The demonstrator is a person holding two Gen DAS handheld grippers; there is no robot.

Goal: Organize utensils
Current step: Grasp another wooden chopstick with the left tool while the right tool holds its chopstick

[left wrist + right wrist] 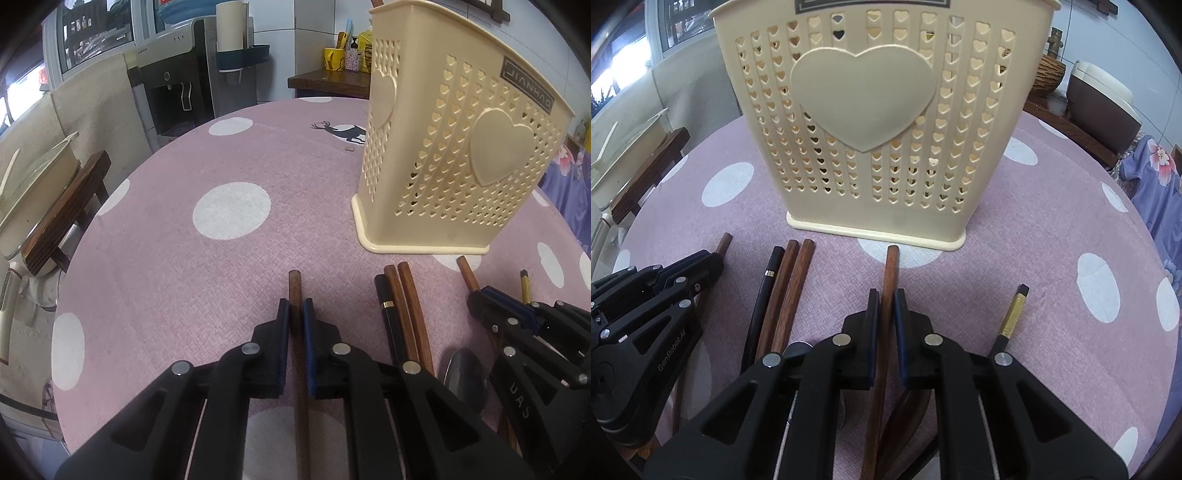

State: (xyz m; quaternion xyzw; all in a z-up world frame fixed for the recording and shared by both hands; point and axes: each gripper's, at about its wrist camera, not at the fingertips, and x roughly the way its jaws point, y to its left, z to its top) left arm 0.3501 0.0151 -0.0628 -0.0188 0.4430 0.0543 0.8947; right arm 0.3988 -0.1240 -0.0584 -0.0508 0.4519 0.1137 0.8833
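Note:
A cream utensil holder [454,147] [879,110] with heart-shaped holes stands upright on the mauve dotted tablecloth [184,258]. In front of it lie several chopsticks. My left gripper [295,310] [709,262] is shut on one brown wooden chopstick [294,288] [724,242] that lies on the cloth. My right gripper [886,299] [480,295] is shut on another brown chopstick [891,266] [466,271] close to the holder's base. Between the grippers lie a black chopstick with a gold band [386,306] [768,280], two brown ones [406,295] [792,273] and a metal spoon [463,373].
A black and gold chopstick [1014,314] [524,284] lies right of my right gripper. A wooden chair [66,210] stands off the table's left edge and a water dispenser [173,85] behind it. A rice cooker [1097,99] sits at the far right.

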